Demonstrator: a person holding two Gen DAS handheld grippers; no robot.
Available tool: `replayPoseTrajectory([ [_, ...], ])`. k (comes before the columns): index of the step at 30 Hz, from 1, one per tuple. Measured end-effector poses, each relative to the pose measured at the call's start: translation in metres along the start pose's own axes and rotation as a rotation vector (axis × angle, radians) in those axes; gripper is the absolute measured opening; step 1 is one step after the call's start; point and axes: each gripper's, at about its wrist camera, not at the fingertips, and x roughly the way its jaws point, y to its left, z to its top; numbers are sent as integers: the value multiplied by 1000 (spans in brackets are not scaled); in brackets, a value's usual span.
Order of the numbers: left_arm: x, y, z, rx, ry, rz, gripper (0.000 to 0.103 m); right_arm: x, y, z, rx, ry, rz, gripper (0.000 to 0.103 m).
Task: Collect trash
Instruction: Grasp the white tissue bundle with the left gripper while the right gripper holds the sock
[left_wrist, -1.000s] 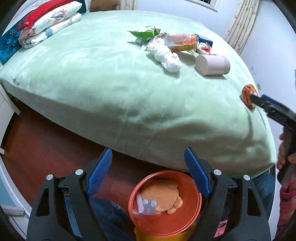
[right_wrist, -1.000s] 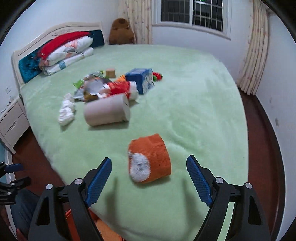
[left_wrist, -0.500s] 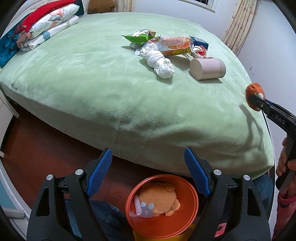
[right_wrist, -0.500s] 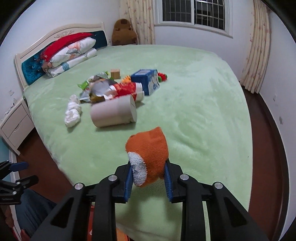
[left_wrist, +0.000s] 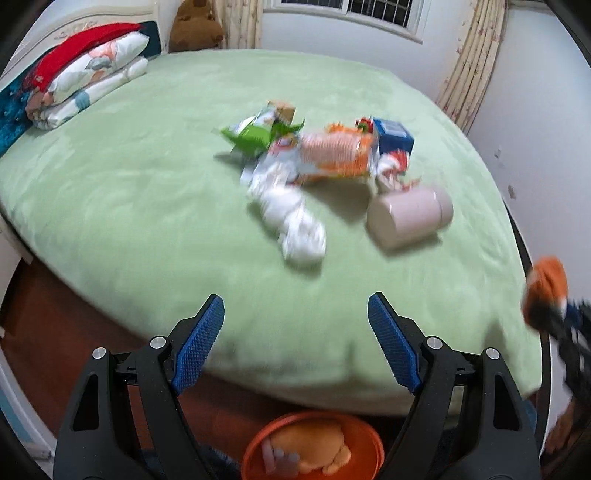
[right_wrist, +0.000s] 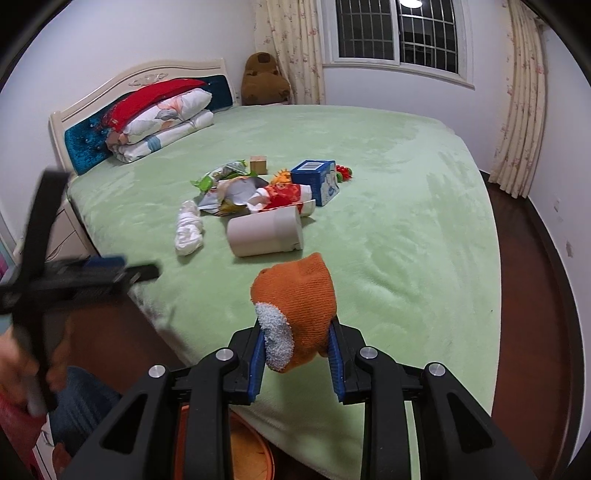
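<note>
My right gripper (right_wrist: 295, 350) is shut on an orange sock (right_wrist: 299, 299) with a white toe and holds it above the near edge of the green bed (right_wrist: 406, 229). It also shows at the right edge of the left wrist view (left_wrist: 546, 288). My left gripper (left_wrist: 295, 332) is open and empty above the bed's near edge. Below it stands an orange bin (left_wrist: 314, 448) with soft items inside. On the bed lie a white crumpled cloth (left_wrist: 291, 218), a beige cylinder (left_wrist: 410, 216), snack wrappers (left_wrist: 332, 155) and a blue box (left_wrist: 393, 134).
Folded bedding (right_wrist: 162, 118) lies by the headboard at the back left. A brown plush toy (right_wrist: 264, 81) sits in the far corner. A nightstand (right_wrist: 62, 229) stands left of the bed. Dark wood floor (right_wrist: 535, 295) runs along the right side.
My right gripper closed on the orange sock and lifted it off the bed. My left gripper rose and tilted up toward the bed; the bin slid lower in its view.
</note>
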Motion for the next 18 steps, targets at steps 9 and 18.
replayPoseTrajectory([
  [9, 63, 13, 48, -111, 56, 48, 78, -11, 11, -2, -24, -22, 24, 29],
  [18, 83, 10, 58, -88, 96, 109, 33, -6, 11, -3, -13, -15, 34, 29],
])
